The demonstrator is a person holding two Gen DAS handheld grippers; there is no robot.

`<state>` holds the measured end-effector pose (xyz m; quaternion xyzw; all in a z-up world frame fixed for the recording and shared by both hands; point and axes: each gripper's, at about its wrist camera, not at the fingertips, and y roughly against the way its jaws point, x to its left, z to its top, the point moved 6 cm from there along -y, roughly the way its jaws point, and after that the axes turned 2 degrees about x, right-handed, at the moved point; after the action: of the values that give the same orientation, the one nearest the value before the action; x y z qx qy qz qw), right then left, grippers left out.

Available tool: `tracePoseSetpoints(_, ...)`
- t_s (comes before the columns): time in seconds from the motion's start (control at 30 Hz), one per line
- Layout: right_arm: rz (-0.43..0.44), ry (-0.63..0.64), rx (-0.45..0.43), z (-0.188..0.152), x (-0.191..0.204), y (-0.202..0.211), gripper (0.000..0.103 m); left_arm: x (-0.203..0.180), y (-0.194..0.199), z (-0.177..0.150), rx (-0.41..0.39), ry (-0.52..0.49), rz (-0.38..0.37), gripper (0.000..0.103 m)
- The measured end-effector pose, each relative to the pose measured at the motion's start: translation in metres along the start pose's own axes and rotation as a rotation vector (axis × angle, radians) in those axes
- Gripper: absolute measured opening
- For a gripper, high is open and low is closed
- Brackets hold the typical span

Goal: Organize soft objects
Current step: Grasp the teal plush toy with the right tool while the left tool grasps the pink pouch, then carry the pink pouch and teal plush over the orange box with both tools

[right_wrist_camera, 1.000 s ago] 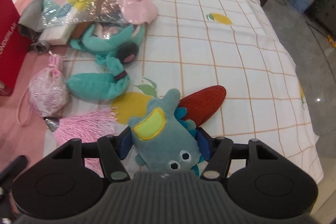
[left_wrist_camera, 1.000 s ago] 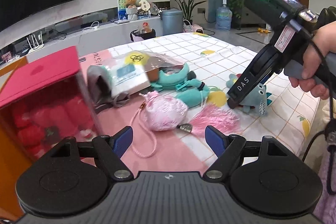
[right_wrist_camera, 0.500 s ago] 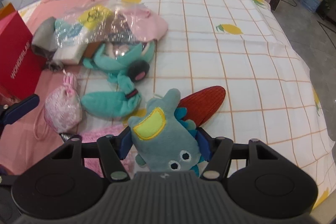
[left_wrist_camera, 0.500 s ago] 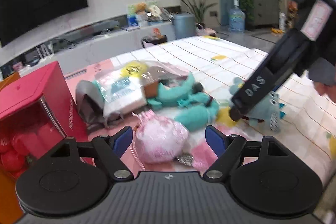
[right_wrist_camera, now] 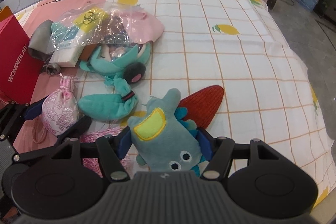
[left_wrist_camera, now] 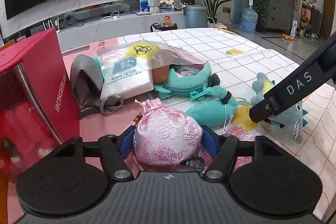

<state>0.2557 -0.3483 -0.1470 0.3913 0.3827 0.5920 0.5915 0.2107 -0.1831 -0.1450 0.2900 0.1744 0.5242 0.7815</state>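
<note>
- Closing my left hand-held gripper (left_wrist_camera: 168,141), its jaws just narrowing onto the pink pouch (left_wrist_camera: 168,138), I squeeze centrally, clear of its cord.
- My right hand-held gripper (right_wrist_camera: 162,143) holds the blue plush (right_wrist_camera: 166,140) clamped.

Red box (left_wrist_camera: 31,85) cut off at left edge.

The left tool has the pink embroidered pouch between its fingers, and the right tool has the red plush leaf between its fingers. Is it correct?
Not quite. The left tool does bracket the pink pouch, but the right tool brackets the blue-green plush monster; the right wrist view shows the red leaf behind it.
</note>
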Motion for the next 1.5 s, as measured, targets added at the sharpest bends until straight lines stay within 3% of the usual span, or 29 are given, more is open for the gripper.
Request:
tracePoseSetpoints(0.2,0.006,-0.013,0.003,-0.001,-0.002,-0.001,0.065,0.004,0.003,-0.001,0.004,0.040,-0.011,0.066)
tracePoseSetpoints(0.5,0.002,-0.021,-0.017,-0.003,-0.004,0.005,0.064,0.007,0.017,0.007,-0.025,0.082,-0.025,0.064)
tracePoseSetpoints(0.67,-0.035,-0.022,-0.037,-0.007,-0.004,0.011,0.064,0.009,0.038,0.024,-0.064,0.128,-0.057,0.064)
tracePoseSetpoints(0.83,-0.046,-0.017,-0.044,-0.008,-0.002,0.016,0.064,0.015,0.063,0.038,-0.099,0.204,-0.141,0.064)
tracePoseSetpoints(0.97,-0.078,-0.050,-0.077,-0.005,-0.008,0.024,0.064,0.017,0.082,0.049,-0.124,0.201,-0.160,0.064)
tracePoseSetpoints(1.17,-0.076,-0.084,-0.198,0.008,-0.006,0.055,0.064,0.005,0.113,0.060,-0.150,0.180,-0.228,0.064)
tracePoseSetpoints(1.33,-0.016,-0.106,-0.374,0.032,0.018,0.111,0.064,0.001,0.137,0.081,-0.197,0.153,-0.256,0.064)
tracePoseSetpoints(1.5,0.077,-0.070,-0.508,0.054,0.069,0.157,0.063,0.025,0.170,0.109,-0.293,0.153,-0.201,0.064)
